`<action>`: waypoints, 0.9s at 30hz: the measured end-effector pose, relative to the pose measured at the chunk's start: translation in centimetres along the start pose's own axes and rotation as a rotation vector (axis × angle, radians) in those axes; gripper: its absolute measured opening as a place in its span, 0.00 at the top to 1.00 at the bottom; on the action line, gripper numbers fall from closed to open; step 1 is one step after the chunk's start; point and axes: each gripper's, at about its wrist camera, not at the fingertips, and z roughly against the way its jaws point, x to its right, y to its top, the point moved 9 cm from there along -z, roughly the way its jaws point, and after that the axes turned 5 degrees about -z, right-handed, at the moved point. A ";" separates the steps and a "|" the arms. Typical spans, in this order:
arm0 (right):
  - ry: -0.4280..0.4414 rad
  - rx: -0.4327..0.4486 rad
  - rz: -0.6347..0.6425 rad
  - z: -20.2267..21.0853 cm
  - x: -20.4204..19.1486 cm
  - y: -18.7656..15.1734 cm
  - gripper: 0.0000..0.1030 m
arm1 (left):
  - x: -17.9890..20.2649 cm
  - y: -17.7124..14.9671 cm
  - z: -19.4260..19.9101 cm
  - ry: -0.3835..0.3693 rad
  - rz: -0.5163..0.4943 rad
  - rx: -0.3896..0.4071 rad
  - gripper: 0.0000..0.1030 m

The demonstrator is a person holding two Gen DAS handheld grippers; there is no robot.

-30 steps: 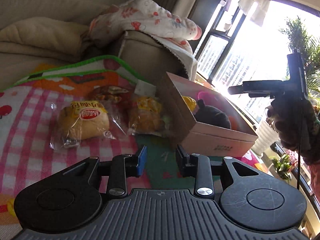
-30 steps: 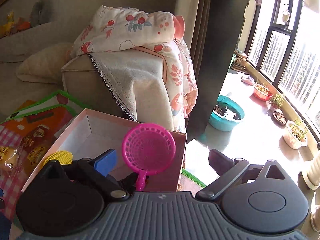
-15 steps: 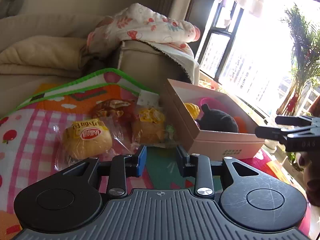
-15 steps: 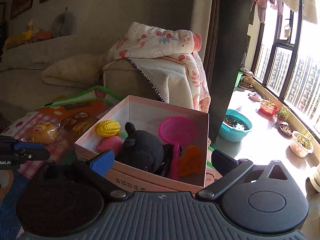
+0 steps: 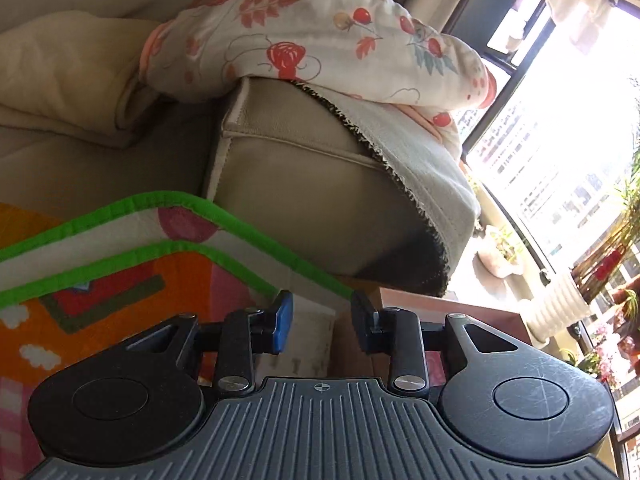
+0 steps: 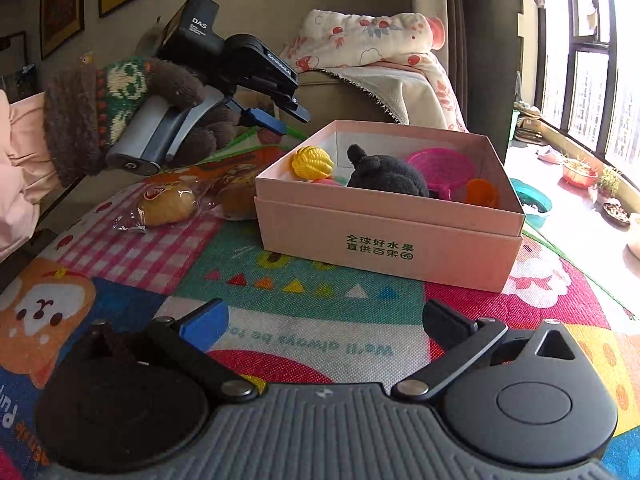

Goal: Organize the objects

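A pink cardboard box [image 6: 390,240] sits on a colourful play mat [image 6: 304,300], holding a yellow toy [image 6: 313,163], a black plush animal [image 6: 386,174], a pink strainer [image 6: 442,164] and an orange piece [image 6: 482,192]. Wrapped buns [image 6: 166,204] lie just beside it. Left gripper [image 5: 322,318] narrowly parted, empty; right gripper [image 6: 326,326] spread wide, empty.

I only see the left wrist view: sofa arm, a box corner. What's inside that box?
Observer: The pink cardboard box holds a yellow ribbed toy, a black plush toy, a pink plastic sieve and an orange plastic piece.
Operator: Anything outside it?
Observer: A bun in clear wrapper lies on the patterned play mat, left of the box.
Operator: And the other hand?
Observer: The right hand-held gripper is wide open, empty.
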 end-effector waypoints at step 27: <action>-0.006 -0.042 -0.197 -0.9 3.0 0.3 0.00 | 1.3 -14.7 9.2 -0.062 -0.246 -0.133 0.74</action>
